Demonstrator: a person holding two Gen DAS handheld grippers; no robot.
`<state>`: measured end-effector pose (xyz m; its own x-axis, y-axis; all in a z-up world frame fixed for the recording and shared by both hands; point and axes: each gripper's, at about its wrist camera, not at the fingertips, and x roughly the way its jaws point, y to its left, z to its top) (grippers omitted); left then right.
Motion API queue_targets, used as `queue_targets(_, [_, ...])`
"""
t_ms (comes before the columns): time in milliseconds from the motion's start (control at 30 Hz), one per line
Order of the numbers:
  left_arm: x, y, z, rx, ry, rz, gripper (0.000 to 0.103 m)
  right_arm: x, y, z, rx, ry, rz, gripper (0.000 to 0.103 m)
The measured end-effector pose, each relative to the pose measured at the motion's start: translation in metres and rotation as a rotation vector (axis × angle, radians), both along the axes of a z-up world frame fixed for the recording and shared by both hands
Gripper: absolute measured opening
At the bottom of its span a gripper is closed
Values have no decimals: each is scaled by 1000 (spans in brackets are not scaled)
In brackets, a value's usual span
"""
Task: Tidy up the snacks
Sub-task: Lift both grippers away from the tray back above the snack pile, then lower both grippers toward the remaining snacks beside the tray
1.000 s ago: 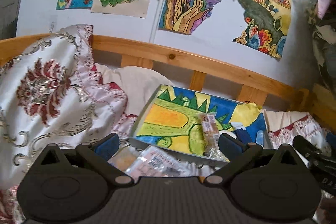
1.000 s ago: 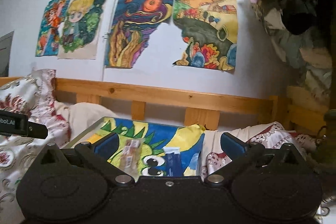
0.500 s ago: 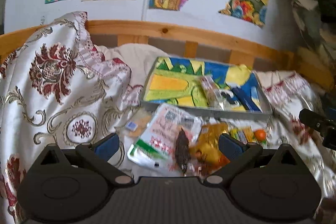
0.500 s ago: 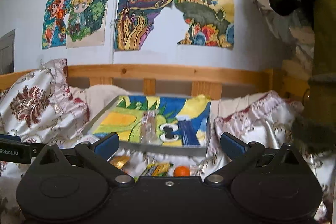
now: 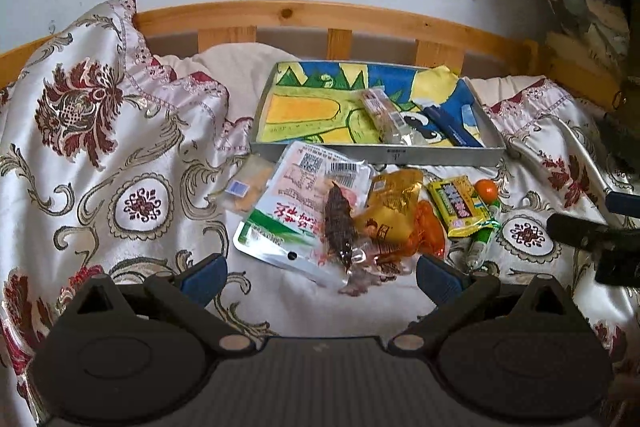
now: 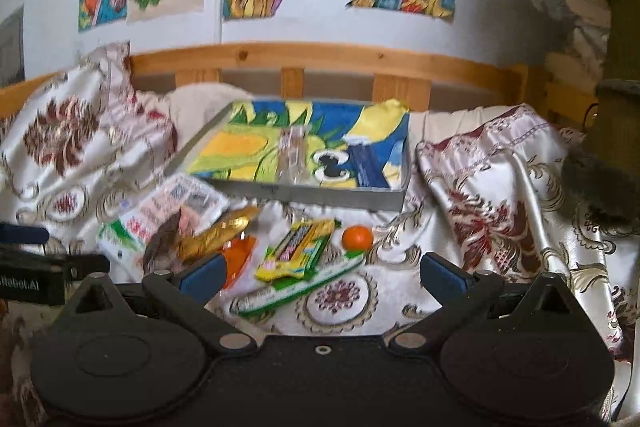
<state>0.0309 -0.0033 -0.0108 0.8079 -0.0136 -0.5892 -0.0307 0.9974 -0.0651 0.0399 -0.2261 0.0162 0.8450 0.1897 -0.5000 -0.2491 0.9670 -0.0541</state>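
Two grippers in view, both empty — I read this as the approach step, before any pick. Nothing is lifted yet.

Bedspread point(image 5: 120, 163): patterned satin over the bed, carrying everything. Wooden rail point(image 5: 304, 15) runs along its far edge, under the wall drawings.

Tray point(image 5: 372, 150): grey, shallow, lined with a bright drawing, sitting toward the far edge of the bedspread. It already holds a clear-wrapped bar point(image 5: 382, 113) and a dark blue stick pack point(image 5: 450, 127); the rest of the liner is free.

Snack pile: lies on the bedspread against the tray's near wall. Largest is the white flat pack point(image 5: 296, 203) with barcode, a dark dried snack point(image 5: 339, 223) resting on top of it. Beside it to the right, a gold pouch point(image 5: 394, 205) overlapping an orange wrapper point(image 5: 430, 229); then a yellow-green packet point(image 5: 460, 205), a green-white tube point(image 6: 296, 287) partly under it, and a small orange ball point(image 6: 357, 238) nearest the tray's right corner. A pale sachet point(image 5: 248, 187) sits at the pile's left.

Left gripper point(image 5: 320, 273): jaws spread wide, touching nothing, lined up on the white pack and dried snack.

Right gripper point(image 6: 320, 273): jaws also wide apart, hovering over the yellow-green packet and tube — no contact.

Judgement: next move needs one gripper down onto a single item. The overlaps risk dragging neighbours, so I'd favour a loose outlier first.
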Motion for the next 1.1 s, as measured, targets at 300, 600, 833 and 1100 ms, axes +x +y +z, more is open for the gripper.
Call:
queue_targets(300, [2,1,-3,8,21,12,102,1,12,-8,-42,35,52,102])
queue_targets(600, [4,6,-2,5,22,53,102,3,13,-10,-38,55,53,102])
queue_targets(833, [10,10,-7,-5,50,84,102,6,18,-15,-70,92,69,102])
queue_targets(1100, [18,19,-14,-36,82,156,102,20,23,-14,-77,136,141,102])
